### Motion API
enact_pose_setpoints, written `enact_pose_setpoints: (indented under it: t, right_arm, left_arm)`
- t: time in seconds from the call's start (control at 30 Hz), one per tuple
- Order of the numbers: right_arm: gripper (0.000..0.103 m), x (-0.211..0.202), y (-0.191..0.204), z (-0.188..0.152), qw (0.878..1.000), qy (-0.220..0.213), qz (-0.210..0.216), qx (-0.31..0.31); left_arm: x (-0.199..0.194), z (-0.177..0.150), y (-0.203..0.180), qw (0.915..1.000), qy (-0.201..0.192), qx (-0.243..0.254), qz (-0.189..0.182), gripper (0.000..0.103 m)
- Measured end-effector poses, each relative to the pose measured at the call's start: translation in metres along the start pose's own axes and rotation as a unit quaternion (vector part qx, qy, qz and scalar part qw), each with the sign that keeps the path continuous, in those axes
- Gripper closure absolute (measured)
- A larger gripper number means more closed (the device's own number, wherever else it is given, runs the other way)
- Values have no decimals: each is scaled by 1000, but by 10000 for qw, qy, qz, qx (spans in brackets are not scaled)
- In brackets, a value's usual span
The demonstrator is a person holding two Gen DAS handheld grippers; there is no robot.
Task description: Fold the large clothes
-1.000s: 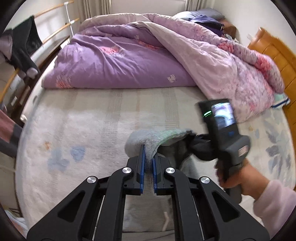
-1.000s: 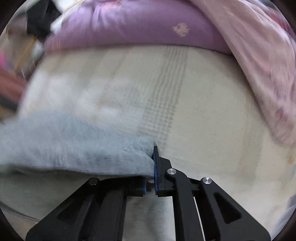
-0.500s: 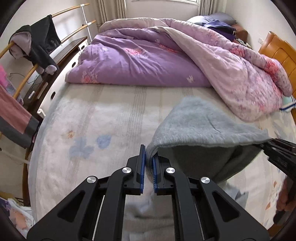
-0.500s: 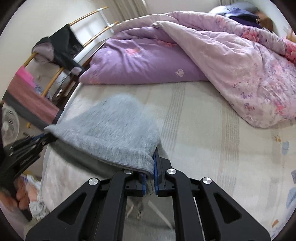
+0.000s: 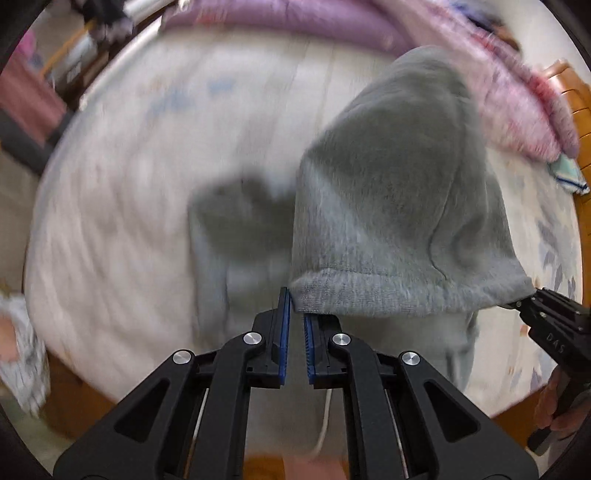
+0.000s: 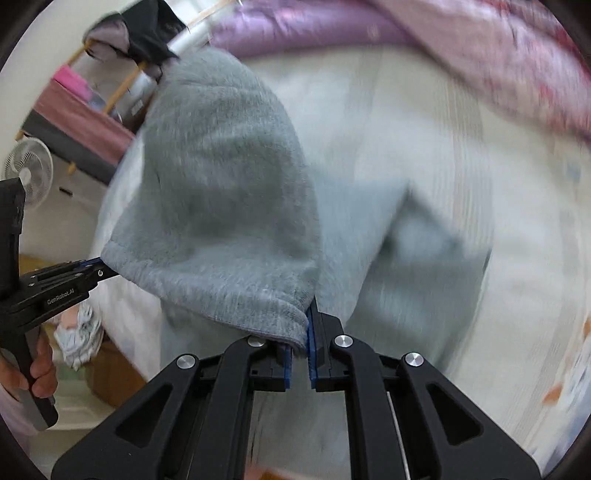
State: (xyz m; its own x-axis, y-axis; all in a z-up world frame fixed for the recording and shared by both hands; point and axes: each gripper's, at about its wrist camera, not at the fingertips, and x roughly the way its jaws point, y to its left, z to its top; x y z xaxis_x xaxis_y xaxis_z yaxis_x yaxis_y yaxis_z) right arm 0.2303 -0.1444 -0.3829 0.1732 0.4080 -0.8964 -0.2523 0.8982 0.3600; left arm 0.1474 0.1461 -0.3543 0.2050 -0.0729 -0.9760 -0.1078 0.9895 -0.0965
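The grey fleece garment (image 5: 399,206) hung stretched in the air above the bed (image 5: 122,192), its ribbed hem pulled into a taut band between the two grippers. In the left wrist view that hem ran from the 6 o'clock centre out toward 3 o'clock, and the rest of the cloth bulged up toward 1 o'clock. A second part of the garment lay on the bed below it, blurred.

The left gripper (image 5: 294,314) had its blue-padded fingers (image 5: 283,332) nearly together, a narrow slit between them, pinching the left corner of the hem at their tips. The right gripper (image 6: 301,339) was likewise almost closed, its fingers (image 6: 312,343) clamped on the other corner of the hem, which folded over the left finger. Each view caught the opposite gripper at its edge: the right one at 4 o'clock in the left wrist view, the left one at 9 o'clock in the right wrist view, gripped by a hand (image 6: 38,369).

Beyond the garment lay the pale patterned bed, and at 12 o'clock a purple quilt (image 5: 295,18) was heaped along its far side. A wooden headboard (image 5: 576,96) stood at 2 o'clock in the left wrist view. In the right wrist view a white fan (image 6: 27,173) stood at 9 o'clock, with dark clothing (image 6: 144,29) on a rack at 11 o'clock.
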Motion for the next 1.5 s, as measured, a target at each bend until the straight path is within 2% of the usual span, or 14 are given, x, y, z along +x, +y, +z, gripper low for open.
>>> enact_pose_setpoints:
  t: [0.23,0.33,0.4,0.43,0.57,0.63,0.77,0.83,0.9,1.07,1.13,1.23,1.4,1.5]
  right_arm:
    - [85,83,-13,-76,9829,1759,-527,159]
    - [76,75,-20,-72,9827,1757,-305,493]
    - [24,57,-24,-60,9820,1710,-224,769]
    - [19,47,-25,-56,9834,1589,-219,843]
    - [19,-7,-30,-33,9919,793,55,990]
    - [26,-35,-34,-18,9934,197,223,1105]
    - [74,-25,-42,13,9859,82,815,1462]
    - [79,1,-39,24,9819,283,945,1617]
    - [80,31,-28,26,9800,487,1096,1590]
    - [84,153,-23,13,9694,1714,449,1701]
    - [92,174,-35,6,9621,1664,284,2142]
    - [92,161,-37,8,9515,1719,449,2512]
    - [87,103,-39,19,9630,1312,355,2329]
    - [83,71,-66,29,9621,972,65,2547]
  left_arm:
    - [83,-90,12,9881,1483,-31,398,95]
    - [81,-100,17,9851,1667,25,433,95]
    - [67,-95,19,9878,1524,36,317,87]
    - [56,-87,18,9902,1365,87,295,82]
    - [18,-41,5,9973,652,330,96,82]
    - [3,-10,-7,9978,311,394,-427,82]
    - [-2,46,-33,9886,-16,336,-1466,82]
    - [7,58,-49,9855,-42,397,-1650,82]
    - [34,64,-62,9864,220,590,-1520,82]
    - [145,21,-49,9857,1516,688,-256,88]
    - [167,1,-34,9821,1746,658,-253,93]
    - [155,-1,-23,9843,1630,440,-519,93]
    - [121,16,-17,9884,1352,520,-463,92]
    - [95,40,-6,9929,996,359,-550,69]
